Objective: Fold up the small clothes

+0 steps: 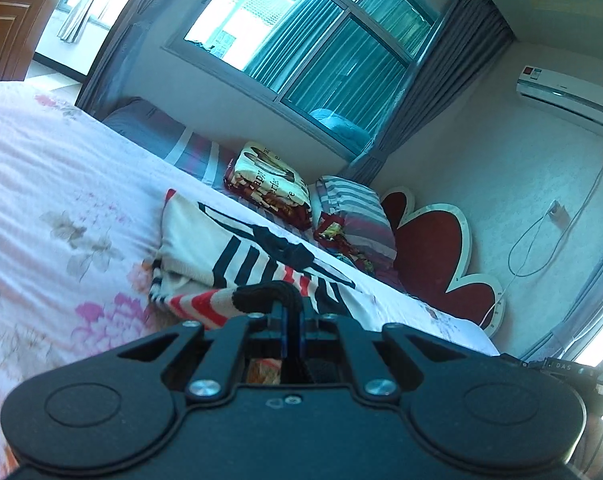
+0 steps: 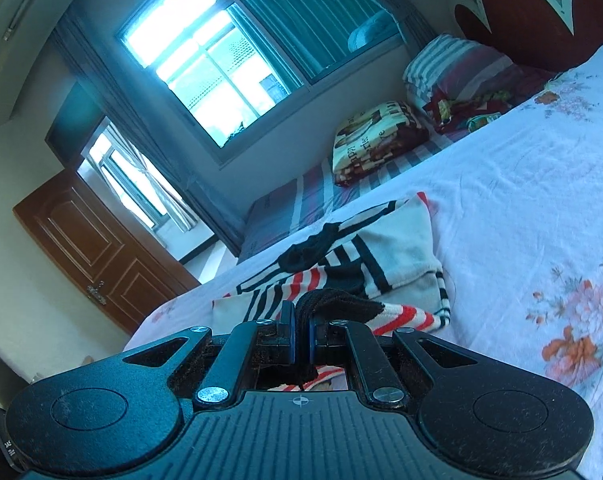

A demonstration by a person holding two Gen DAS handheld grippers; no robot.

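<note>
Bedroom with a wide bed covered by a white sheet printed with pink flowers (image 1: 41, 184), seen from two handheld grippers. On the sheet lies a small cream knitted sweater with black bands and red stripes (image 1: 229, 248), partly folded, its near edge lifted off the bed. The left gripper (image 1: 291, 312) has its jaws clenched on a black-trimmed edge of the sweater. The right gripper (image 2: 300, 330) likewise grasps a bunched black edge of the same sweater (image 2: 385, 236) between its blue-padded jaws. Beyond the garment, near the wall, rest a folded picture-print blanket (image 1: 267, 180) and a grey striped pillow (image 1: 357, 212), beside a red petal-shaped headboard with white border (image 1: 433, 248). Behind is a large window with grey curtains (image 1: 309, 28), a white wall air conditioner (image 1: 567, 98), and a brown wooden door (image 2: 97, 248).
</note>
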